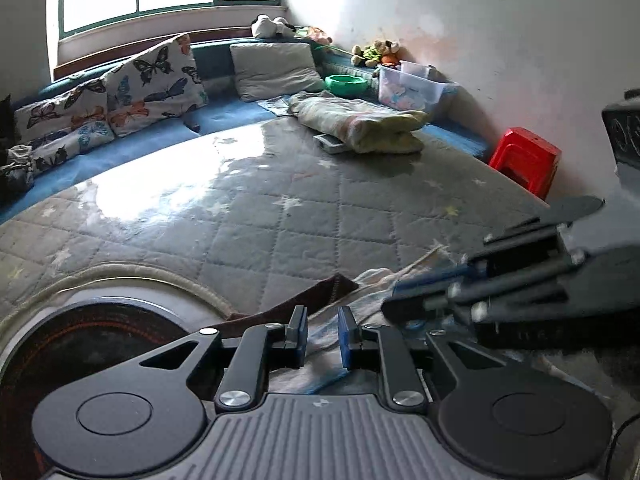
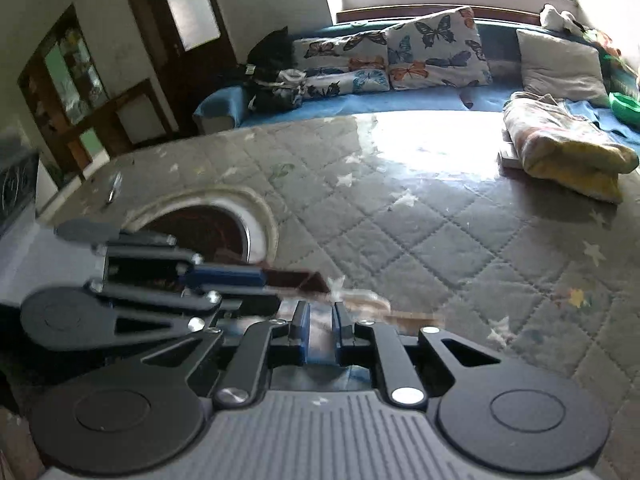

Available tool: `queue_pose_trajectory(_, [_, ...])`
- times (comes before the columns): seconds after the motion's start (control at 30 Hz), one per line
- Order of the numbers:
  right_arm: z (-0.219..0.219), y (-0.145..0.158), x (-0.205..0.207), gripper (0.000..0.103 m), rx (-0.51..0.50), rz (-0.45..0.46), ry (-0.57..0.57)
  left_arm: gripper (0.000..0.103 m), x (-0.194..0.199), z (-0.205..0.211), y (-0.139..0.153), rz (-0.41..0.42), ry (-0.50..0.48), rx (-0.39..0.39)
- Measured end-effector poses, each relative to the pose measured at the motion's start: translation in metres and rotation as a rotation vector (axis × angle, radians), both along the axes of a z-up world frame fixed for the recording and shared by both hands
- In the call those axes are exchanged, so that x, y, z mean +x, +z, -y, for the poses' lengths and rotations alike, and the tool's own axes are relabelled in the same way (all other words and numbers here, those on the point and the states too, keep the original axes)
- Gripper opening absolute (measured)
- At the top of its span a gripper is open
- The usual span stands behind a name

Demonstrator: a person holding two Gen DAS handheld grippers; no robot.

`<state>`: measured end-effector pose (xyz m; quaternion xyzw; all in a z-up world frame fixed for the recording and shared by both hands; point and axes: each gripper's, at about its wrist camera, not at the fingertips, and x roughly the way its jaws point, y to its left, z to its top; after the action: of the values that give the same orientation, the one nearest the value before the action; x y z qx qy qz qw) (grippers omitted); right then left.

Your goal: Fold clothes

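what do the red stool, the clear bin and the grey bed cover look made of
Red stool: moulded plastic by its look, uniform glossy red with rounded edges.
Clear bin: translucent plastic, contents showing through its walls.
Grey bed cover: quilted fabric, diamond stitching with printed stars; a sheen under the window light hints at a smooth synthetic face or a clear film, which one I cannot tell.

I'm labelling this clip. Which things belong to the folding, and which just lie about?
In the job:
- left gripper
- right gripper
- light garment that both hold

Lying about:
- rolled blanket
- butterfly pillows
- red stool
- plastic box
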<state>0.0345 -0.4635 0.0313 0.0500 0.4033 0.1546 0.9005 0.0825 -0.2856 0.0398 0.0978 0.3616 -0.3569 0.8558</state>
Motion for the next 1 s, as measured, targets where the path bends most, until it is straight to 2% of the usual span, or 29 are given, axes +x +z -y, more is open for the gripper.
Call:
queue_pose_trajectory(0.17, [-0.008, 0.0, -0.021, 0.01, -0.022, -0.008, 0.057, 0.018, 0.004, 0.01, -0.01, -0.023, -0.019, 0.025])
queue_pose_trajectory(0.37, [-0.029, 0.001, -0.062, 0.012, -0.083, -0.02, 0.198, 0.02, 0.002, 0.014, -0.01, -0.008, -0.021, 0.049])
queue_pose_trajectory(0.6, [-0.038, -0.003, -0.121, 0.015, -0.063, -0.065, 0.257, 0.02, 0.003, 0.018, -0.01, 0.0, 0.001, 0.061])
queue_pose_trajectory(0.67, [-0.041, -0.003, -0.137, 0.015, -0.095, -0.05, 0.254, 0.02, 0.002, 0.018, -0.009, 0.004, 0.015, 0.063])
queue_pose_trajectory(0.77, [-0.031, 0.008, -0.149, 0.015, -0.063, -0.013, 0.205, 0.019, -0.008, 0.013, -0.005, 0.03, 0.034, 0.072])
queue_pose_trajectory(0.87, [-0.018, 0.015, -0.156, 0.015, -0.022, 0.022, 0.134, 0.019, -0.037, 0.0, 0.005, 0.054, -0.001, 0.043])
queue_pose_trajectory(1.0, [0.0, 0.011, -0.157, 0.015, 0.027, 0.033, 0.025, 0.019, -0.083, -0.019, 0.014, 0.074, -0.068, 0.003])
